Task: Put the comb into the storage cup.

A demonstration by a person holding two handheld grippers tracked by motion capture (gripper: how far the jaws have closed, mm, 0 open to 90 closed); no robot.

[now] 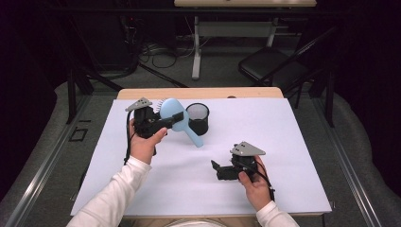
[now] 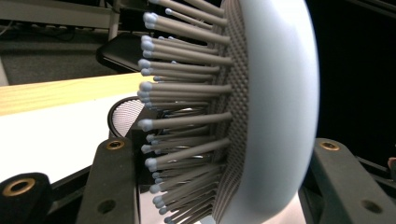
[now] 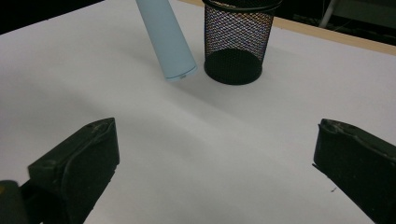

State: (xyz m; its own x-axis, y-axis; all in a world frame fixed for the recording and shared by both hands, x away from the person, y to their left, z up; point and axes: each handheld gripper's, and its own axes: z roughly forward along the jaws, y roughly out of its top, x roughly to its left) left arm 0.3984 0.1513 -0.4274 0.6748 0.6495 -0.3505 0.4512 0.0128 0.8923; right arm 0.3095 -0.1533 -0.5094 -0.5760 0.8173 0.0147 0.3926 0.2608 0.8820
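Note:
A light blue hairbrush (image 1: 169,108) hangs above the white table sheet (image 1: 283,156), its handle slanting down to the right. My left gripper (image 1: 178,118) is shut on the brush head. In the left gripper view the jaws of the left gripper (image 2: 219,149) press the rounded back and the bristle side of the brush head (image 2: 275,112). A black mesh cup (image 1: 198,118) stands upright just right of the brush. My right gripper (image 1: 216,170) rests low at the front right, open with nothing between its jaws. In the right gripper view the right gripper (image 3: 215,140) faces the brush handle (image 3: 166,42) and the mesh cup (image 3: 236,42).
The white sheet covers a wooden table whose far edge (image 1: 198,92) shows behind the cup. A black chair (image 1: 272,66) and a table leg (image 1: 196,47) with cables stand on the floor beyond it.

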